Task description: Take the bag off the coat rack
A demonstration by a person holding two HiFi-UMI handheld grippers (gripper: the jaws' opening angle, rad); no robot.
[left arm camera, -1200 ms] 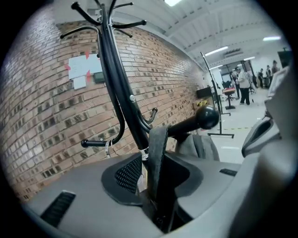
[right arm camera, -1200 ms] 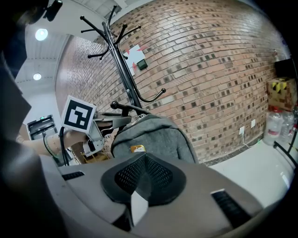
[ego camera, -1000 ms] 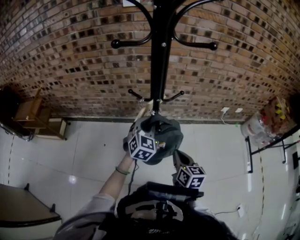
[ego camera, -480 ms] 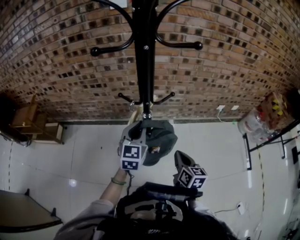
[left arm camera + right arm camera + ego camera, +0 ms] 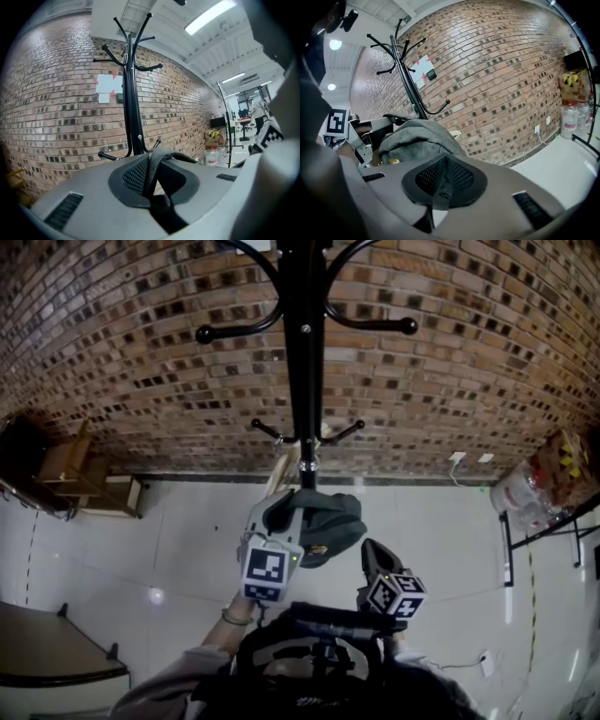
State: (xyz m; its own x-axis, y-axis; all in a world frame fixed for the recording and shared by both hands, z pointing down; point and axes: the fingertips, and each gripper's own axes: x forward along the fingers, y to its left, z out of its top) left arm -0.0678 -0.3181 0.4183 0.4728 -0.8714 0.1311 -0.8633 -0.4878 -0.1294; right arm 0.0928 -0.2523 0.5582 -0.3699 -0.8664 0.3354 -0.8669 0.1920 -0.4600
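Note:
The black coat rack (image 5: 302, 352) stands against the brick wall, and its low hooks (image 5: 270, 432) carry nothing. A grey bag (image 5: 330, 519) hangs just in front of the pole, below those hooks. My left gripper (image 5: 281, 510) is shut on the bag's dark strap (image 5: 152, 171), which runs up between its jaws toward the rack (image 5: 132, 103). My right gripper (image 5: 373, 554) sits lower right of the bag, shut and holding nothing. In the right gripper view the bag (image 5: 417, 136) bulges just beyond my right gripper (image 5: 440, 185), and the left gripper (image 5: 370, 129) is to its left.
Wooden furniture (image 5: 70, 470) stands by the wall at the left. A dark table corner (image 5: 47, 652) is at the lower left. A metal shelf with bottles and a box (image 5: 544, 488) stands at the right. Wall sockets (image 5: 459, 457) sit low on the bricks.
My left gripper has come down and back toward me with the bag's strap in it. The bag has dropped a little below the low hooks. My right gripper has hardly moved.

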